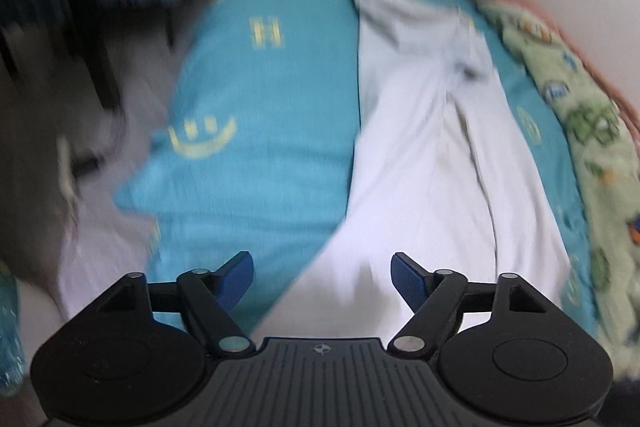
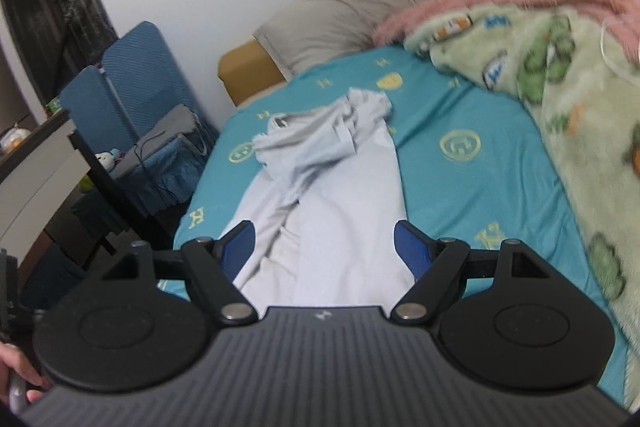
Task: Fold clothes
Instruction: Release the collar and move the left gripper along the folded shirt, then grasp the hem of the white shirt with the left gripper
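A pale grey-white garment (image 1: 432, 155) lies lengthwise on the teal bed sheet (image 1: 256, 99), its far end bunched up. It also shows in the right wrist view (image 2: 332, 195), with crumpled sleeves and collar at the far end. My left gripper (image 1: 322, 279) is open and empty, hovering over the garment's near left edge. My right gripper (image 2: 325, 247) is open and empty, its jaws spread above the garment's near end. The left wrist view is motion-blurred.
A green patterned fleece blanket (image 2: 560, 99) with a pink one (image 2: 500, 3) lies along the bed's right side. A grey pillow (image 2: 344, 19) is at the head. Left of the bed stand a blue chair (image 2: 132, 83), a dark desk (image 2: 92, 163) and cables.
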The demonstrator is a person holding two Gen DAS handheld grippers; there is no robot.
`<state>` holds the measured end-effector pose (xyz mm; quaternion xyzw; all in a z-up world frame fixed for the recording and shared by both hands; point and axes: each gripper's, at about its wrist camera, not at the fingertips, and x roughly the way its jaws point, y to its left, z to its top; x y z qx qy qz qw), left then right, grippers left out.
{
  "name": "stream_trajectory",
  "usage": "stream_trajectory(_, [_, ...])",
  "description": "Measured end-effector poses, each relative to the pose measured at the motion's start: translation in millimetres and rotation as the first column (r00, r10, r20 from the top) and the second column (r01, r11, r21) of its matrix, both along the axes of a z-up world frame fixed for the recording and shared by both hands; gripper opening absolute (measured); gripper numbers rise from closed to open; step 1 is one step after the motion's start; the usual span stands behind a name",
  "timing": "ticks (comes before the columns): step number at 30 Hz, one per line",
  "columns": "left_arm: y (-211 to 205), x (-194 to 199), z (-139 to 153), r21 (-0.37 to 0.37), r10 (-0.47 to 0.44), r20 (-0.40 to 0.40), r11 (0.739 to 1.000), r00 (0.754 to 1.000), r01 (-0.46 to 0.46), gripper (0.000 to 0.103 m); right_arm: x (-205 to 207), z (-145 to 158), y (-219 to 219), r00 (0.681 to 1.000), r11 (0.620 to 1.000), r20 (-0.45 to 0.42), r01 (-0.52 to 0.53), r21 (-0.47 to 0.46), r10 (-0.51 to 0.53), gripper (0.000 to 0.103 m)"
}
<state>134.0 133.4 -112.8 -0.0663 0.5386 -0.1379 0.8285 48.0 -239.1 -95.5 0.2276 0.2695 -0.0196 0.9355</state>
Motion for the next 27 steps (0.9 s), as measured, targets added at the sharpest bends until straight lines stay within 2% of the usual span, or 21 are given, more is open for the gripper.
stream_trajectory(4, [27.0, 3.8, -17.7, -0.017, -0.091, -0.118, 0.996, 0.989, 0.089, 0.073, 6.9, -8.0, -7.2, 1.0, 0.999, -0.02, 0.008, 0.05, -0.007, 0.078])
stream_trajectory(7, [44.4, 3.2, -35.3, -0.017, -0.121, -0.188, 0.993, 0.975, 0.12, 0.072, 11.2, -12.3, -10.4, 1.0, 0.997, -0.029, 0.011, 0.072, -0.009, 0.078])
stream_trajectory(9, [54.4, 1.6, -47.2, -0.013, -0.127, -0.223, 0.992, 0.967, 0.127, 0.068, 12.7, -13.7, -10.3, 1.0, 0.997, -0.031, 0.007, 0.076, -0.005, 0.078])
stream_trajectory(10, [59.9, 2.0, -52.3, -0.032, -0.122, -0.252, 0.993, 0.96, 0.118, 0.065, 13.8, -14.5, -10.0, 0.999, 0.997, -0.034, 0.004, 0.077, -0.001, 0.078])
stream_trajectory(11, [63.6, 4.7, -56.1, -0.067, -0.118, -0.267, 0.992, 0.956, 0.104, 0.059, 14.9, -15.4, -9.7, 0.999, 0.997, -0.037, 0.001, 0.077, 0.002, 0.078])
stream_trajectory(13, [67.3, 4.2, -56.2, -0.109, -0.153, -0.26, 0.986, 0.953, 0.129, 0.055, 17.5, -17.9, -8.4, 0.999, 0.997, -0.047, -0.002, 0.077, 0.006, 0.078])
stream_trajectory(16, [61.1, 0.7, -53.0, -0.112, -0.234, -0.253, 0.971, 0.939, 0.212, 0.041, 21.6, -21.5, -7.6, 0.998, 0.997, -0.064, -0.006, 0.081, 0.011, 0.078])
stream_trajectory(17, [58.2, -0.6, -51.4, -0.099, -0.254, -0.25, 0.967, 0.934, 0.237, 0.031, 22.8, -22.7, -8.0, 0.998, 0.996, -0.069, -0.006, 0.084, 0.011, 0.078])
stream_trajectory(18, [55.3, -2.0, -49.8, -0.085, -0.275, -0.247, 0.961, 0.929, 0.262, 0.014, 23.7, -23.8, -8.8, 0.997, 0.996, -0.074, -0.005, 0.09, 0.011, 0.078])
stream_trajectory(19, [51.7, -4.2, -46.7, -0.064, -0.295, -0.242, 0.955, 0.924, 0.288, 0.008, 24.0, -24.7, -9.5, 0.997, 0.995, -0.079, -0.001, 0.097, 0.009, 0.078])
stream_trajectory(24, [25.8, -31.9, -3.2, 0.034, -0.438, -0.132, 0.894, 0.889, 0.446, 0.002, 20.6, -23.1, -10.3, 0.997, 0.995, -0.081, 0.014, 0.098, -0.006, 0.078])
stream_trajectory(27, [2.3, -58.7, 25.5, 0.096, -0.485, -0.053, 0.868, 0.873, 0.488, 0.002, 16.8, -18.0, -8.1, 0.998, 0.998, -0.067, 0.02, 0.061, -0.016, 0.078])
